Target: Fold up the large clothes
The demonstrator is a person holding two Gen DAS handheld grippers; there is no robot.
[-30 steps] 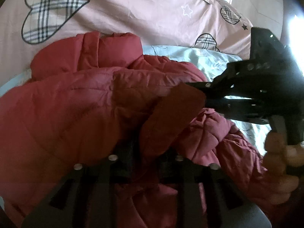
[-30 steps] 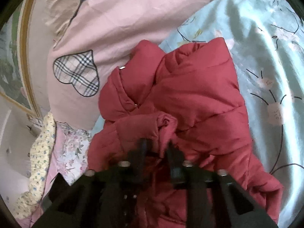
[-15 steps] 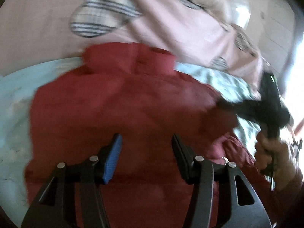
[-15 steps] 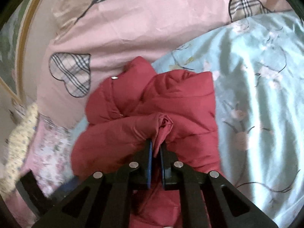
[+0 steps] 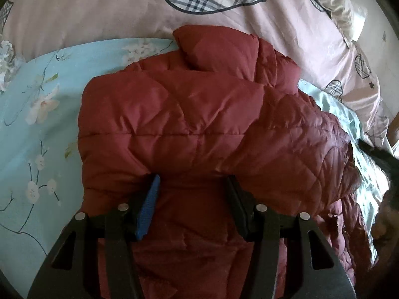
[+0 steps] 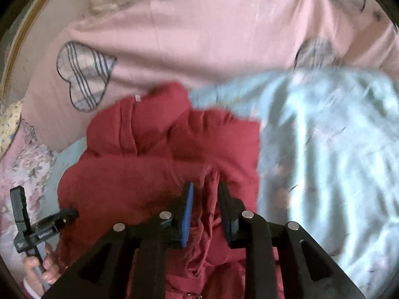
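The left hand-held gripper [image 5: 192,194] is hovering released, its jaws spread wide over the folded bulk of the red puffer jacket [image 5: 199,124], with nothing between the pads but the quilted surface beneath them. Whether the tips are pressing into the fabric or just above it cannot be told. The right hand-held gripper [image 6: 204,199] is sitting with its jaws parted a little around a gathered ridge of the jacket's fabric; the gap on each side suggests it is not pinching, though the blur in that view is making this uncertain.

The jacket is lying bunched on the pale blue floral bed sheet [image 5: 37,124], its collar end toward the pink quilt [image 5: 99,12] with plaid hearts. One padded layer is lying folded across the body, and a darker quilted part is trailing off toward the right side of the left wrist view.

As a judgement, the fold looks partly made. The main risk is springback: the puffy filling is likely to push the top layer open with neither gripper holding it. A slippery shell could also slide off the stack, and the trailing part could drag the fold askew if the next grasp catches only one layer.
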